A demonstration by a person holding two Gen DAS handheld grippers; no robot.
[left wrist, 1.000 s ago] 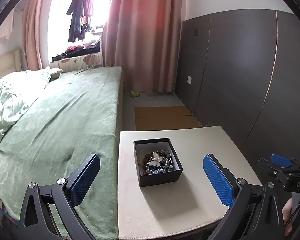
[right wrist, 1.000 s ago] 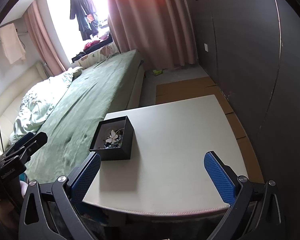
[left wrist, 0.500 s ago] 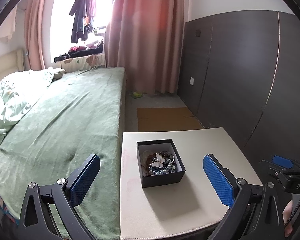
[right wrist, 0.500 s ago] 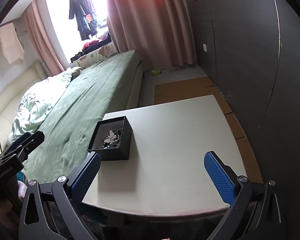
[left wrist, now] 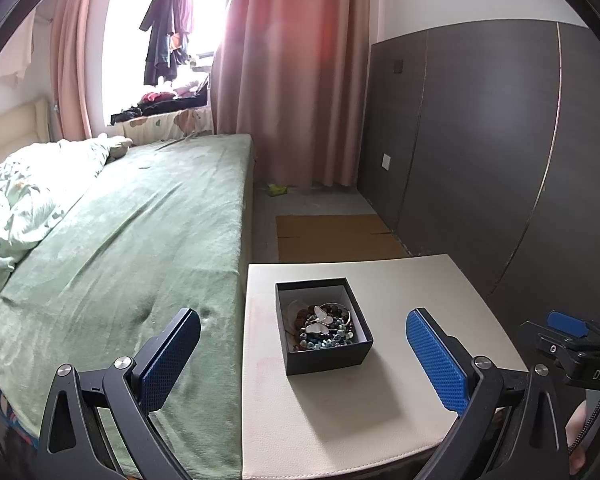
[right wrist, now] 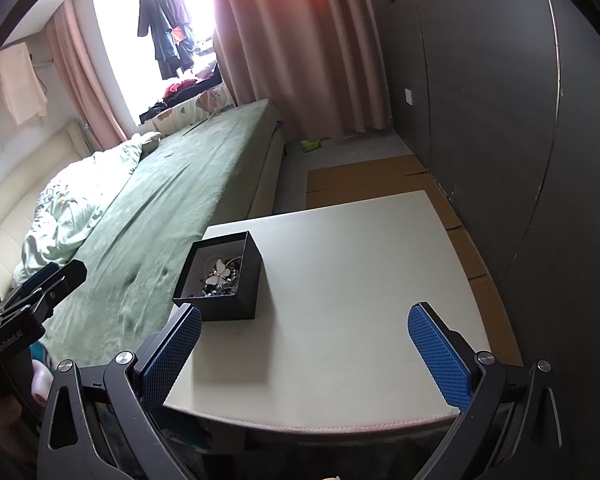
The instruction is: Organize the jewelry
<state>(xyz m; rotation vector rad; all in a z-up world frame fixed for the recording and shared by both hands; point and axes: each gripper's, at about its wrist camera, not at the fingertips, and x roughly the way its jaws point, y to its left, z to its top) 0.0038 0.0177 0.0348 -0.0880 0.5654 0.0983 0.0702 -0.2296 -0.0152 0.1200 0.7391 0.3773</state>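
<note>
A small open black box [left wrist: 325, 354] stands on the left half of a white table [left wrist: 400, 288]. It holds a pile of beaded jewelry with a white butterfly piece [left wrist: 320, 318] on top. The box also shows in the right wrist view [right wrist: 244, 276], with the jewelry [right wrist: 220, 278] inside. My left gripper [left wrist: 300, 354] is open and empty, held above the table's near edge with the box between its fingers' lines. My right gripper [right wrist: 304, 354] is open and empty, over the table's near edge, right of the box.
A bed with a green cover [left wrist: 140, 240] runs along the table's left side. A dark panelled wall [left wrist: 500, 160] stands on the right. Cardboard [left wrist: 332, 236] lies on the floor beyond the table. Pink curtains [left wrist: 292, 72] hang at the back.
The left wrist view has shifted slightly, so the box now sits nearer the centre between the left fingers. The right gripper has barely moved. Both stay open.
</note>
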